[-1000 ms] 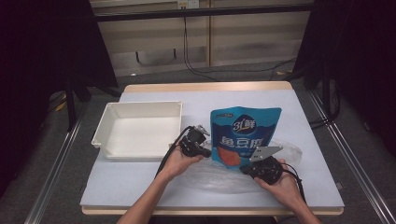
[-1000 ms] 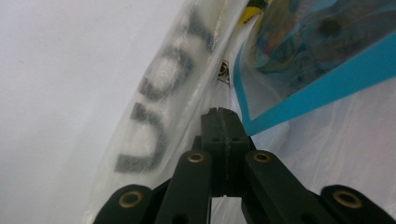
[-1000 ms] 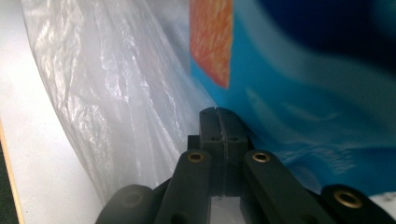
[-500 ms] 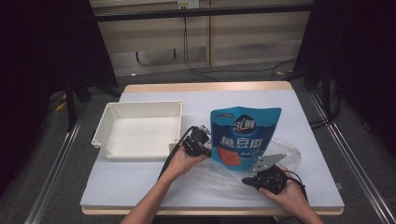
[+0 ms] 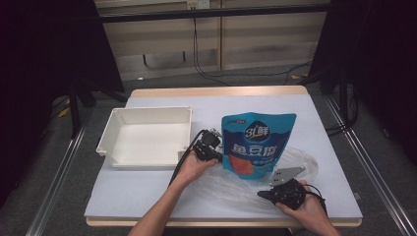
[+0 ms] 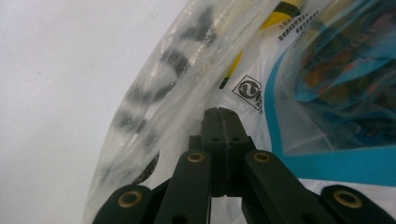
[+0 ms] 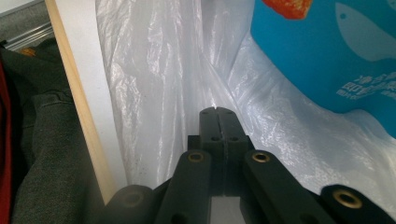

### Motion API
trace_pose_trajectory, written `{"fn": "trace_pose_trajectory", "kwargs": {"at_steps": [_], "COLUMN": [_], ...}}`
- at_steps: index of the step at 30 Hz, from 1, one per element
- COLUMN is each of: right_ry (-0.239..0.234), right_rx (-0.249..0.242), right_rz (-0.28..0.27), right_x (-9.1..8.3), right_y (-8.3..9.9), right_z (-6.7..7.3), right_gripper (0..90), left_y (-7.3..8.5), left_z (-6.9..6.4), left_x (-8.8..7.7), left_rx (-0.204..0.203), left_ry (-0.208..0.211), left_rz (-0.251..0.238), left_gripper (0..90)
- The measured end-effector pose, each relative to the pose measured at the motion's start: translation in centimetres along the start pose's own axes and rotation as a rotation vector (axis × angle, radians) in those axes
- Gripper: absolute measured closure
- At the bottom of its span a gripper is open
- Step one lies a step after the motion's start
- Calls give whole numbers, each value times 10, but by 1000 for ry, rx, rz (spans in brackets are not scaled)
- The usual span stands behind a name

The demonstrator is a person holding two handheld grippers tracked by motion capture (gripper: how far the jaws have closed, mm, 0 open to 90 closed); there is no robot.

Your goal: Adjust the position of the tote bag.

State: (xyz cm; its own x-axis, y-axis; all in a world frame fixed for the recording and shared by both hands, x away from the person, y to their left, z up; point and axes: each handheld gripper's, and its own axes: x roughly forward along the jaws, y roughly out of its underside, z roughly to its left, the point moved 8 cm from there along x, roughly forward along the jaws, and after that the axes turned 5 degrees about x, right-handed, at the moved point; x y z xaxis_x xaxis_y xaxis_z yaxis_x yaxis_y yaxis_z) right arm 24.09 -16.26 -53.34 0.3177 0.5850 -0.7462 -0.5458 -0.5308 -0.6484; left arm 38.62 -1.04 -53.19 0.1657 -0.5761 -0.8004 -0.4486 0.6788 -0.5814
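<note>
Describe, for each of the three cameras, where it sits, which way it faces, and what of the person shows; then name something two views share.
High view: above the near edge, looking forward and down on the table, white tray and blue pouch; both forearms show.
Left gripper view: rides the left hand-held gripper, looking along shut jaws pinching the clear plastic bag.
Right gripper view: rides the right hand-held gripper, jaws shut on the bag, beside the table's wooden edge.
Shared: blue pouch and bag.

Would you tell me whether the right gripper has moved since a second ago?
Yes. The right gripper has drawn back toward the table's near edge, away from the blue pouch.
</note>
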Motion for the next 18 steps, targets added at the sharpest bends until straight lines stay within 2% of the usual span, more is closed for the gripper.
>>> {"fn": "trace_pose_trajectory", "kwargs": {"at_steps": [2, 3, 4, 5, 7, 9, 10, 11, 12, 13, 14, 15, 16, 18], "right_ry": [-1, 11, 39, 47, 46, 61, 66, 79, 76, 83, 108, 102, 102, 103], "right_rx": [6, 6, 2, 7, 14, 30, 40, 52, 72, 75, 76, 82, 87, 89], "right_rz": [-6, -11, -12, -26, -59, -105, -127, -153, -174, -183, -191, -199, -205, -210], "right_x": [0, 0, 0, -1, -3, -9, -13, -16, -20, -22, -24, -25, -26, -26], "right_y": [0, -1, -1, -3, -6, -10, -12, -13, -14, -14, -14, -14, -14, -14], "right_z": [0, -1, -2, -3, -4, -7, -9, -11, -13, -15, -17, -18, -18, -17], "right_gripper": [900, 900, 900, 900, 900, 900, 900, 900, 900, 900, 900, 900, 900, 900], "left_y": [1, 3, 4, 2, 3, 3, 3, 7, 4, 6, 5, 6, 5, 6], "left_z": [-2, 0, -2, -5, -8, -11, -12, -10, -15, -15, -17, -17, -20, -21], "left_x": [-1, -4, -3, -2, -4, -10, -12, -20, -21, -27, -32, -38, -42, -50], "left_rx": [7, 49, 58, 18, 33, 31, 35, 123, 72, 128, 140, 172, 168, 186], "left_ry": [-8, -15, -15, -5, -1, 18, 12, 8, 3, 7, 8, 3, 5, 0], "left_rz": [10, 45, 43, 9, -4, -30, -42, 4, -46, -33, -48, -51, -75, -89], "left_gripper": [900, 900, 900, 900, 900, 900, 900, 900, 900, 900, 900, 900, 895, 880]}}
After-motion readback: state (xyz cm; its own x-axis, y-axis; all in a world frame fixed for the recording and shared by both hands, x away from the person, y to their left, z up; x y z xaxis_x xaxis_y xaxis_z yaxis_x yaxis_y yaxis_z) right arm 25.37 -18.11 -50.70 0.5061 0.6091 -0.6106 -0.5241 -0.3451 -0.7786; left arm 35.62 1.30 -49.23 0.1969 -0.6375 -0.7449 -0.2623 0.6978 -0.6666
